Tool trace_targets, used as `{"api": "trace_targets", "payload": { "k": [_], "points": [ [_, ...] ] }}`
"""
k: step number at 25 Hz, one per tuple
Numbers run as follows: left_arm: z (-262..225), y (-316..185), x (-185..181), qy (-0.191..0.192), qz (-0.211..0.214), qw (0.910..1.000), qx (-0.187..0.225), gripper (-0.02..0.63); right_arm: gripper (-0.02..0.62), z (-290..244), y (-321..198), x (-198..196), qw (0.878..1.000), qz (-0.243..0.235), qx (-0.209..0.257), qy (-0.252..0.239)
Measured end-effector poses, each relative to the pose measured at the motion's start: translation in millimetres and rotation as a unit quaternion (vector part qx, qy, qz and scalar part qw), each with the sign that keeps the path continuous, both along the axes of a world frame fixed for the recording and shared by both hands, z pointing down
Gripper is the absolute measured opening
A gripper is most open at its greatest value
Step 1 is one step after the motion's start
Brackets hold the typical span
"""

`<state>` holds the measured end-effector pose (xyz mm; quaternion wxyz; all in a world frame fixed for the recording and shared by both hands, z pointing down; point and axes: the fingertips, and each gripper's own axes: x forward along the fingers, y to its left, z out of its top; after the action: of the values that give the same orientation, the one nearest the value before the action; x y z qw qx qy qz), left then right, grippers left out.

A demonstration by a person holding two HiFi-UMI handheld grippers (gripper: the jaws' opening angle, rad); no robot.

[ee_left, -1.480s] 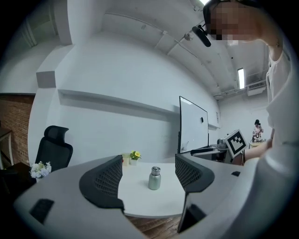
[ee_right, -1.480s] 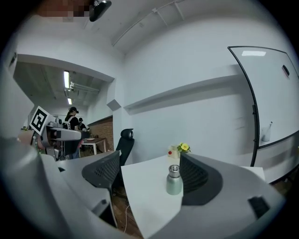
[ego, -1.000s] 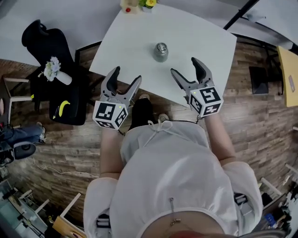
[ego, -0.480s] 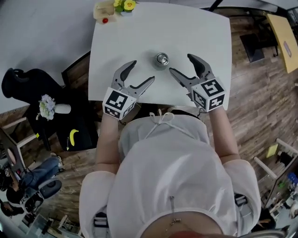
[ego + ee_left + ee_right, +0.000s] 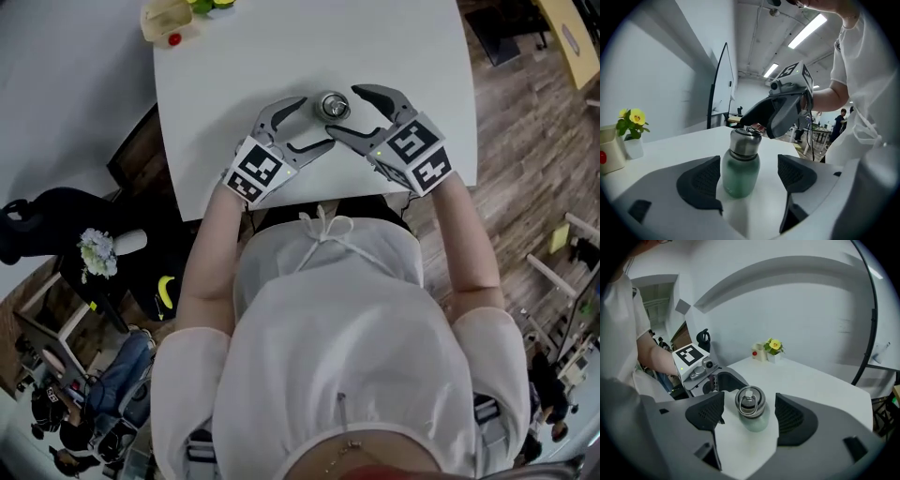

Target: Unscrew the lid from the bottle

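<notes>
A small green bottle [image 5: 331, 105] with a steel lid [image 5: 746, 142] stands upright on the white table [image 5: 234, 75]. My left gripper [image 5: 317, 122] reaches in from the left. Its jaws have just been opening, and the bottle's body [image 5: 739, 173] stands between the pads [image 5: 704, 177] untouched. My right gripper [image 5: 343, 111] comes from the right and higher. Its jaws have just been closing and straddle the ringed lid [image 5: 750, 401], with gaps on both sides. Both grippers are open.
A pot of yellow flowers [image 5: 773, 347] and a cream container [image 5: 167, 19] sit at the table's far left corner. A black chair [image 5: 47, 220] with white flowers stands left of the table. People [image 5: 94, 394] are seated at lower left.
Both grippers have moved forward from the table's near edge and dropped to either side of the bottle. The bottle has not moved on the table.
</notes>
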<state>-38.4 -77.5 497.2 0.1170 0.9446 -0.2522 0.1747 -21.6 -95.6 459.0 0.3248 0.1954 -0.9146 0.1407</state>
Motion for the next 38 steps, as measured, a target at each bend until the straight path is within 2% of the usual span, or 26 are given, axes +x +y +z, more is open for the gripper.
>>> {"api": "trace_targets", "payload": {
  "k": [5, 10, 12, 18, 23, 28, 35, 38],
  "points": [
    [7.5, -13.6, 15.1, 0.011, 0.022, 0.9996, 0.016, 0.376, 0.313, 8.6, 1.6, -11.2, 0.998, -0.026, -0.017, 0.053],
    [22.4, -20.2, 23.1, -0.015, 0.031, 0.999, 0.027, 0.374, 0.264, 19.5, 2.2, -10.7, 0.995, -0.029, -0.046, 0.088],
    [27.2, -21.6, 22.9, -0.021, 0.031, 0.9989, 0.029, 0.355, 0.244, 20.6, 2.8, -10.1, 0.993, -0.036, -0.046, 0.098],
    [28.0, -22.0, 22.1, -0.016, 0.034, 0.9989, 0.03, 0.353, 0.242, 21.3, 3.8, -9.2, 0.99, -0.057, -0.044, 0.123],
    [26.3, -21.6, 24.2, -0.014, 0.036, 0.9988, 0.028, 0.353, 0.242, 19.8, 5.5, -8.5, 0.983, -0.108, -0.029, 0.148],
    [27.1, -21.7, 24.1, -0.013, 0.039, 0.9989, 0.025, 0.353, 0.241, 21.2, 7.4, -8.8, 0.96, -0.202, -0.006, 0.193],
    [27.3, -21.7, 25.1, -0.023, 0.042, 0.9987, 0.019, 0.354, 0.241, 22.4, 10.7, -6.7, 0.904, -0.356, 0.029, 0.237],
    [27.4, -22.2, 24.8, -0.025, 0.039, 0.9988, 0.018, 0.354, 0.241, 22.4, 10.9, -7.4, 0.891, -0.384, 0.033, 0.241]
  ]
}}
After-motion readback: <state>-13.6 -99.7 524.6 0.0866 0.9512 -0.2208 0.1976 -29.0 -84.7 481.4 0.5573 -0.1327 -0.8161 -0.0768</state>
